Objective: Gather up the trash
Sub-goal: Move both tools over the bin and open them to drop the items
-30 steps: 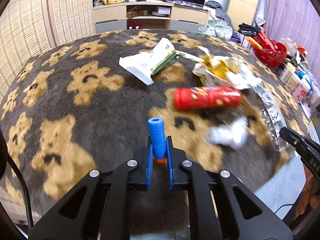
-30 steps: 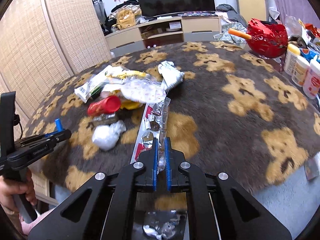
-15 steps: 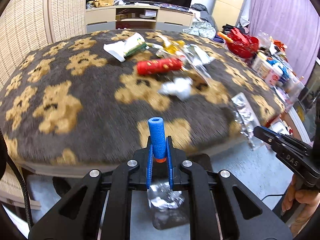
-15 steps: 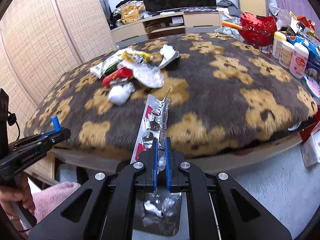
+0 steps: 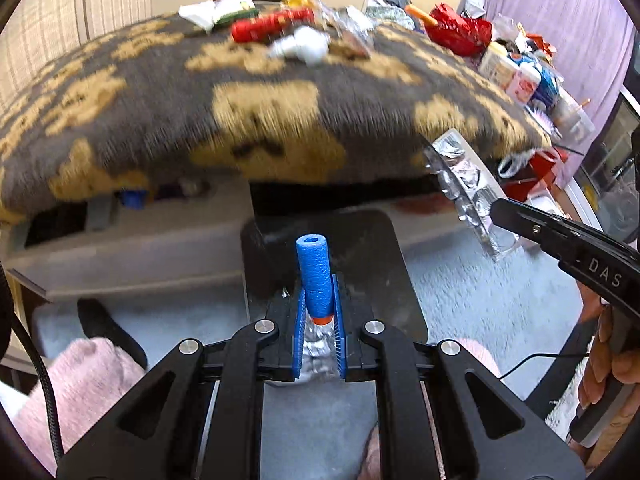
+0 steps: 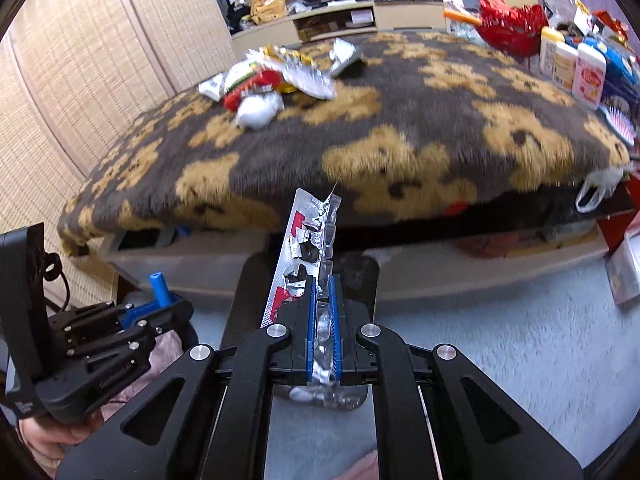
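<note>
Jaws, left: left gripper (image 5: 319,312) clamped on a blue foam dart (image 5: 316,276), dart standing up out of the jaws.
Jaws, right: right gripper (image 6: 323,320) pressed tight on a spent foil blister strip (image 6: 308,248), long axis running forward along the fingers.
Drop point: black bin (image 5: 360,256) on the floor, directly below and ahead of both grippers; left looks nearer its middle.
Remaining trash: red tube (image 5: 272,26), white wad (image 5: 304,46), wrappers (image 6: 280,68) clustered toward the blanket's far edge.
Surface: bear-print blanket (image 6: 400,120); near edge overhangs a low frame.
Room: pale carpet (image 6: 500,352), woven screen (image 6: 80,80), TV shelf (image 6: 352,12) behind.
</note>
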